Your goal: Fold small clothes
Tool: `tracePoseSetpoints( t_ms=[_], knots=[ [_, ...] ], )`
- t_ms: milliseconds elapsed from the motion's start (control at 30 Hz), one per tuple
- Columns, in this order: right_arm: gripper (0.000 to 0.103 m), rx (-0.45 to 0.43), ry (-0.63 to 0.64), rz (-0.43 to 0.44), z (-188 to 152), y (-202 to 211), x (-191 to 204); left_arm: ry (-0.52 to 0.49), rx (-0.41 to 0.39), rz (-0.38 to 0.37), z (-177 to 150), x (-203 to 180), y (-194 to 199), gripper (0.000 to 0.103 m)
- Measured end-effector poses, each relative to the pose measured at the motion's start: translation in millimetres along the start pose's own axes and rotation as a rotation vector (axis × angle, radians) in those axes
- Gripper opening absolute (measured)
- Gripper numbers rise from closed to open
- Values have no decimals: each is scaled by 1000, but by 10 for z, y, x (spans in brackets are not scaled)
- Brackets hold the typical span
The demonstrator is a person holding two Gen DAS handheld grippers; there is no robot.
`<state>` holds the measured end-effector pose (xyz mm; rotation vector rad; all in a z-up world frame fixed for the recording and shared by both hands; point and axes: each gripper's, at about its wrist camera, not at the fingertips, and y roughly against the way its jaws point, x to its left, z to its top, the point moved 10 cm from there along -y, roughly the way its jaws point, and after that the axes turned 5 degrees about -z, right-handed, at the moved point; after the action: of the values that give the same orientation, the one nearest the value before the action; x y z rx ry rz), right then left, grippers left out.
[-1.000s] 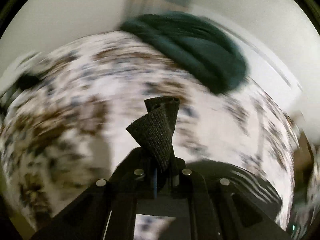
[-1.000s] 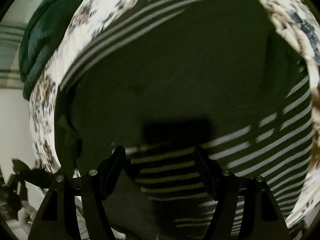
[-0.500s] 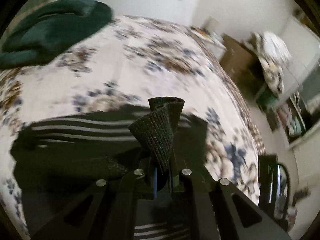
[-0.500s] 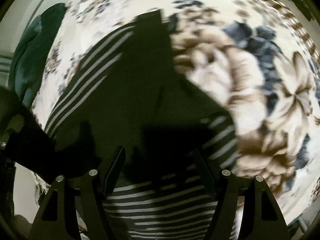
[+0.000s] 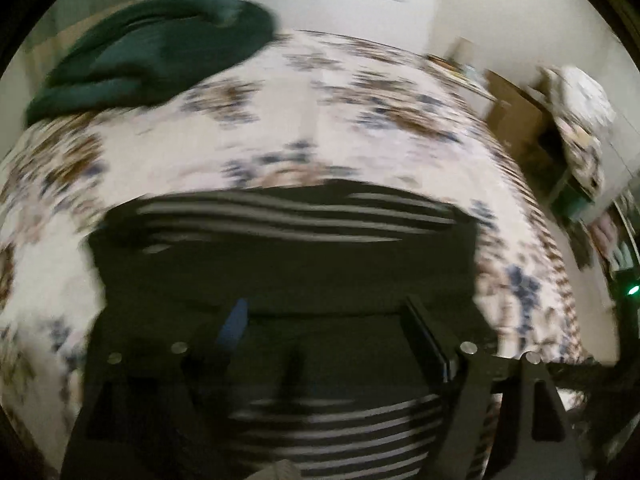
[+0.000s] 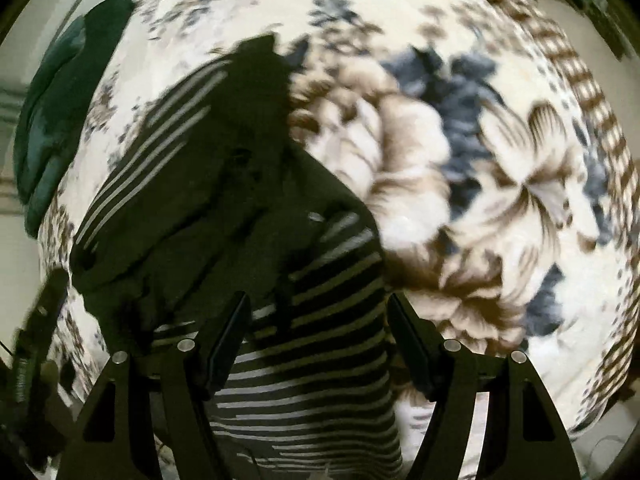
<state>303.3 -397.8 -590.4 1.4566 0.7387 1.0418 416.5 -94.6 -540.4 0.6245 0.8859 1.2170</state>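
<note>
A black garment with white stripes lies on the floral bedspread. In the left wrist view it spreads across the lower middle, a striped band at its far edge and another near the camera. My left gripper is open and empty just above its dark middle. In the right wrist view the garment runs from the lower middle up to the left, partly folded over itself. My right gripper is open and empty over its striped near end.
A dark green bundle of cloth lies at the far left of the bed, also in the right wrist view. Beyond the bed's right edge stand a cardboard box and cluttered furniture. The bedspread lies right of the garment.
My left gripper was shut on a fold of black knit fabric; it has opened and the fabric has dropped onto the garment. The right gripper stayed open and shifted slightly over the garment.
</note>
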Motion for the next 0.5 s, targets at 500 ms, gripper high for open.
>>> tracePoseSetpoints(
  t_ms=[500],
  knots=[
    [65,-73,265,-185,686,-373,867,350,108,373,-715,2336,196,78]
  ],
)
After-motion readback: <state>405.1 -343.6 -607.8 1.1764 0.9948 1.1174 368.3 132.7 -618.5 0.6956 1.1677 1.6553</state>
